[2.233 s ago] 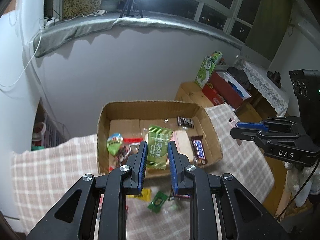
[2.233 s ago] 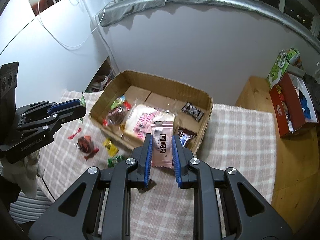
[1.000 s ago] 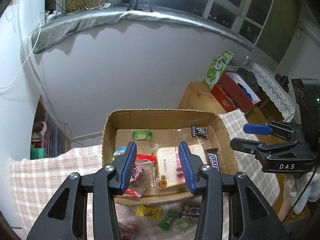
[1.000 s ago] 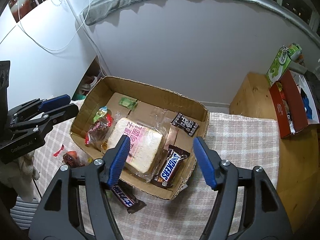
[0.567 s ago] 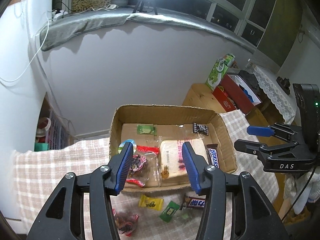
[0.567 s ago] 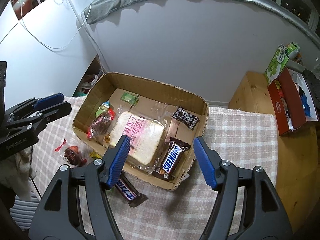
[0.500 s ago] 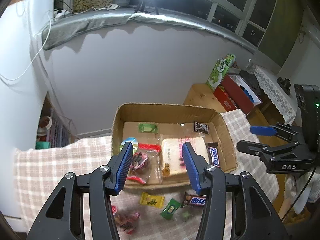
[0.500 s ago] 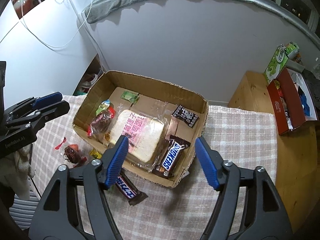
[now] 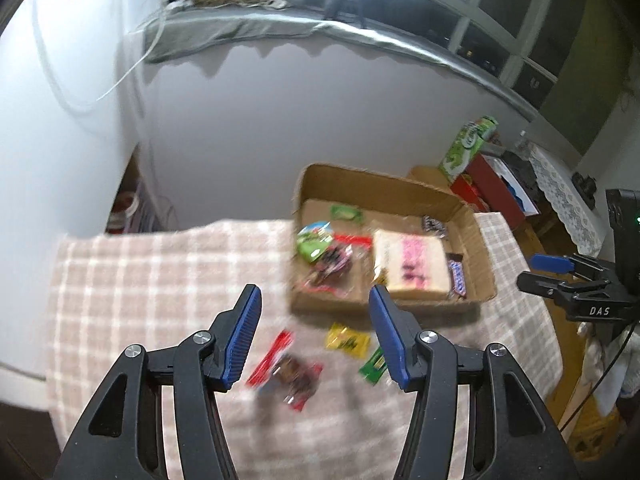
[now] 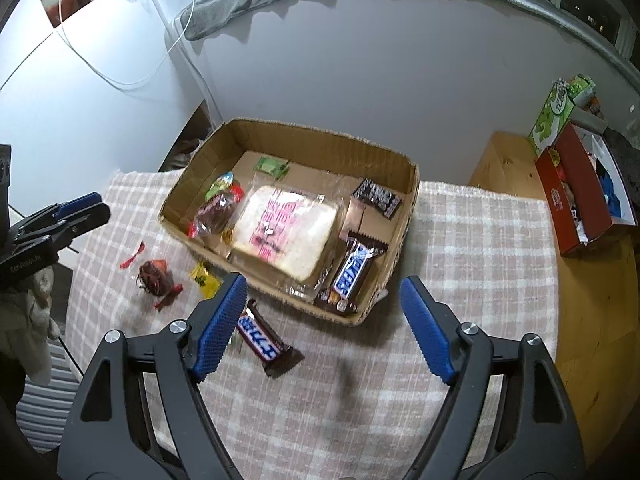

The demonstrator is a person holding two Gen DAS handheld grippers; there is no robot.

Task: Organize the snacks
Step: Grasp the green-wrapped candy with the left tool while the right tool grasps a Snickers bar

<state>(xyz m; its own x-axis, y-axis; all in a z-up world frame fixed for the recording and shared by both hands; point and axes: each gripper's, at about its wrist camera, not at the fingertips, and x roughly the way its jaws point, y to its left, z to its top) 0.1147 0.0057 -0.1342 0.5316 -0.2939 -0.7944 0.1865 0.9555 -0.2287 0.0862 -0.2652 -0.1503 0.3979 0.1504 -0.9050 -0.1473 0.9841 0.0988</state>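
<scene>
An open cardboard box (image 10: pixel 320 140) holds a bread packet (image 10: pixel 288 232), a Snickers bar (image 10: pixel 354 272) and several small packets. On the checked cloth in front of it lie a second chocolate bar (image 10: pixel 262 338), a red-wrapped candy (image 9: pixel 288 372), a yellow packet (image 9: pixel 347 341) and a green packet (image 9: pixel 372 366). My left gripper (image 9: pixel 314 292) hovers over these loose snacks, its jaws opening with nothing between them. My right gripper (image 10: pixel 323 280) hangs open and empty above the box's near edge, its left finger beside the loose chocolate bar.
A wooden side table at the right carries a red box (image 10: pixel 580 200) and a green carton (image 10: pixel 560 116). A grey wall stands right behind the cardboard box. The cloth (image 10: pixel 480 240) ends at the table's left edge.
Both grippers let go of their packets into the box and spread their jaws. The left one has since swung left and back over the loose snacks. The right one drew back slightly.
</scene>
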